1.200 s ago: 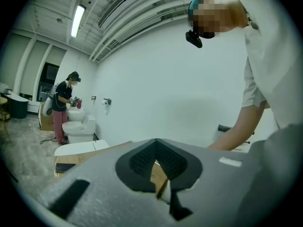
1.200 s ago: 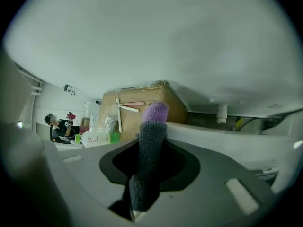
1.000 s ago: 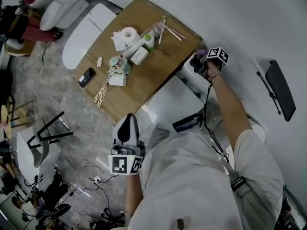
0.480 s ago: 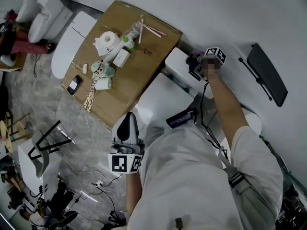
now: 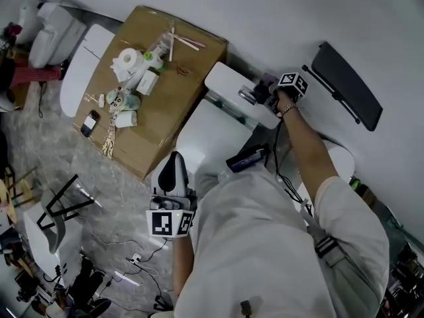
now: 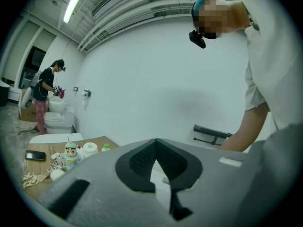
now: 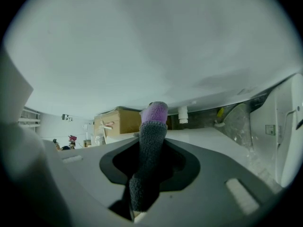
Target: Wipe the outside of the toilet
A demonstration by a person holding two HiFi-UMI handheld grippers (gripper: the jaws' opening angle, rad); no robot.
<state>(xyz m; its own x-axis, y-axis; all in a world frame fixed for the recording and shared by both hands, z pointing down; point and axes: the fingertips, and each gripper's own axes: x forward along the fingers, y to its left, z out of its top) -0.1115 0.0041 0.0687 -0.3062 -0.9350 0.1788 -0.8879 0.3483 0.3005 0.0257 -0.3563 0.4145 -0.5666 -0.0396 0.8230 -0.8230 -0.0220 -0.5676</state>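
Head view: the toilet (image 5: 213, 136) is seen from above, between the person and the wall, with its tank (image 5: 228, 83) against the wall and a brown table (image 5: 169, 105) just beside it. The right claw (image 5: 260, 93) is held at the right end of the tank top, and a cloth (image 5: 268, 79) shows purple at its tip. The left claw (image 5: 173, 163) is held low at the person's side, apart from the tank and pointed toward the table's corner. Left gripper view: the left claw (image 6: 155, 148) is closed to a thin slit with nothing in it, and the table (image 6: 90, 143) is seen beyond. Right gripper view: the right claw (image 7: 150, 148) is clamped on the cloth (image 7: 149, 164), a grey fuzzy strip whose purple end stands out past the jaws. The white tank (image 7: 213, 137) lies just ahead, with the wall above. The step in hand is judged to be the wiping of the tank top. To do it well, the free purple end should be laid flat on the porcelain, not the jaw tips. Pressure should be light and even, and strokes should be overlapped along the top, then carried over the edges to the sides and bowl. Little cloth stands past the jaws, so hard plastic could scrape the surface, and the claw is best tilted.
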